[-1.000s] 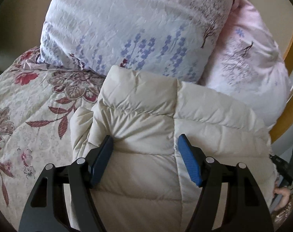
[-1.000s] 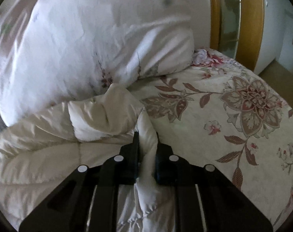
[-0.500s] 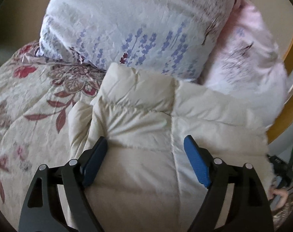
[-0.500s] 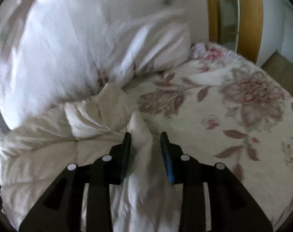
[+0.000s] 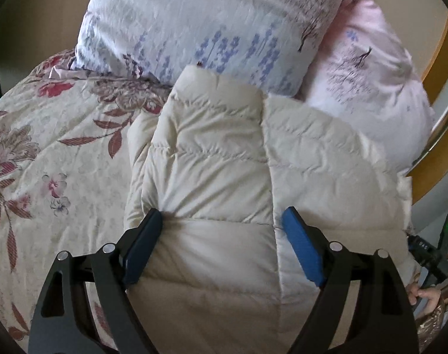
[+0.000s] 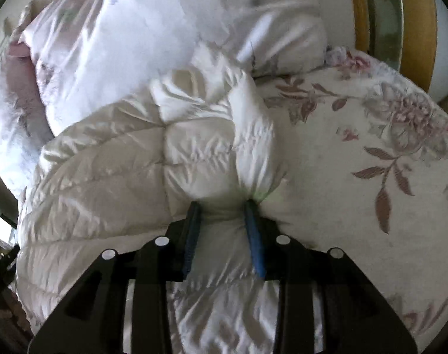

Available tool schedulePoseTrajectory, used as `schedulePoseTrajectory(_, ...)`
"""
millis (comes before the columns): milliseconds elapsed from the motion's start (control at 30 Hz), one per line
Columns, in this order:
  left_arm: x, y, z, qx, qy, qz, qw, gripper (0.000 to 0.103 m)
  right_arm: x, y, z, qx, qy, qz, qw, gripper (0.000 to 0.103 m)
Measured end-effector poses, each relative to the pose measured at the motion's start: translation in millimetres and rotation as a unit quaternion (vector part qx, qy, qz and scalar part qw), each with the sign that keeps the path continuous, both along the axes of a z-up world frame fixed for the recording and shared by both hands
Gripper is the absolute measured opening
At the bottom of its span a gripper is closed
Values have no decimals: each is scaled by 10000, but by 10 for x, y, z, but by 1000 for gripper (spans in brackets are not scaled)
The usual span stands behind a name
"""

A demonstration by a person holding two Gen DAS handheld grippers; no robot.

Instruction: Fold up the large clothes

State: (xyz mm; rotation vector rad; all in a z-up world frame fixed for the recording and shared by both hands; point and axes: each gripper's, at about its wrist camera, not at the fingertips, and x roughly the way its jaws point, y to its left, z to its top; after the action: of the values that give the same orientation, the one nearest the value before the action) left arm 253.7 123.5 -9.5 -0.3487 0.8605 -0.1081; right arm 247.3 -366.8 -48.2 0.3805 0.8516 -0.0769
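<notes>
A cream quilted puffer jacket (image 5: pixel 224 162) lies folded on a bed covered by a floral bedspread (image 5: pixel 52 153). The left gripper (image 5: pixel 221 221) hangs over the near part of the jacket with its jaws spread wide — nothing is held between them. Its blue pads (image 5: pixel 302 250) rest on or just above the padded fabric, one on each side of a lengthwise seam; whether they press into it cannot be told. The jacket stretches away ahead of this gripper, its far folded edge touching a white pillow with blue flower print (image 5: pixel 209 23). Ahead and to the right of the gripper, a pale pink pillow (image 5: pixel 371 73) lies beside the first one, touching the jacket's far right edge.

From the right wrist view, the right gripper (image 6: pixel 222 206) sits low against the jacket (image 6: pixel 120 177), jaws parted a little way, with a puffy ridge of the fabric bulging between the two pads. The fabric is not pinched tight. Most of the jacket spreads to the left of this gripper; the bedspread (image 6: pixel 356 177) lies bare to its right. A wooden bed frame (image 6: pixel 415 29) stands far ahead on the right.
</notes>
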Motion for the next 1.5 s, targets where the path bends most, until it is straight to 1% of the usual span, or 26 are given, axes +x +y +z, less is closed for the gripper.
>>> schedulePoseTrajectory(67, -4, -1, -3, -26, 15, 50, 10000, 85, 30, -6, -32, 92, 35, -45, 9999, 33)
schedulePoseTrajectory(133, -33, 42, 29, -186, 24, 78, 9998, 85, 19, -20, -24, 211, 78, -55, 9997, 36)
schedulePoseTrajectory(200, -107, 138, 91, -475, -12, 78, 9988, 85, -42, -88, -1, 416, 56, -40, 9991, 44)
schedulePoseTrajectory(233, -155, 195, 111, -592, -39, 80, 9982, 85, -98, -128, 30, 511, 9, -63, 9987, 51)
schedulePoseTrajectory(267, -224, 272, 134, -694, -62, 108, 9975, 85, -150, -166, 53, 571, -39, -107, 9983, 56)
schedulePoseTrajectory(367, -408, 475, 162, -852, -45, 234, 9961, 85, -377, -303, 146, 662, -147, -358, 9971, 62)
schedulePoseTrajectory(400, -470, 537, 160, -935, -30, 275, 9952, 85, -476, -362, 174, 760, -185, -471, 9958, 64)
schedulePoseTrajectory(433, -533, 596, 149, -1026, -6, 311, 9942, 85, -550, -403, 187, 837, -191, -575, 9946, 68)
schedulePoseTrajectory(500, -662, 709, 126, -1267, 60, 352, 9913, 85, -705, -516, 190, 1067, -185, -808, 9908, 68)
schedulePoseTrajectory(600, -854, 815, 83, -1641, 121, 395, 9856, 85, -867, -666, 126, 1514, -113, -993, 9834, 68)
schedulePoseTrajectory(733, -1002, 790, 63, -1904, 165, 375, 9808, 85, -1066, -751, 3, 2189, 5, -1140, 9691, 68)
schedulePoseTrajectory(833, -1073, 710, 46, -2081, 196, 342, 9773, 85, -1137, -751, -82, 2478, 58, -1142, 9620, 68)
schedulePoseTrajectory(1000, -1138, 551, -24, -2347, 330, 316, 9710, 85, -1149, -725, -208, 2743, 208, -1143, 9546, 68)
schedulePoseTrajectory(1133, -1162, 439, -100, -2466, 445, 424, 9672, 85, -1238, -750, -263, 2819, 266, -1496, 9473, 68)
schedulePoseTrajectory(1200, -1164, 395, -133, -2506, 465, 520, 9656, 85, -1278, -764, -281, 2849, 221, -1598, 9449, 68)
schedulePoseTrajectory(1300, -1134, 336, -163, -2506, 420, 647, 9650, 85, -1241, -732, -329, 2920, 236, -1489, 9445, 68)
schedulePoseTrajectory(1400, -1092, 306, -193, -2464, 368, 814, 9650, 85, -1191, -697, -342, 3083, 87, -1328, 9419, 67)
schedulePoseTrajectory(1500, -1048, 298, -263, -2459, 402, 1047, 9628, 84, -1116, -653, -385, 3164, 51, -1231, 9406, 61)
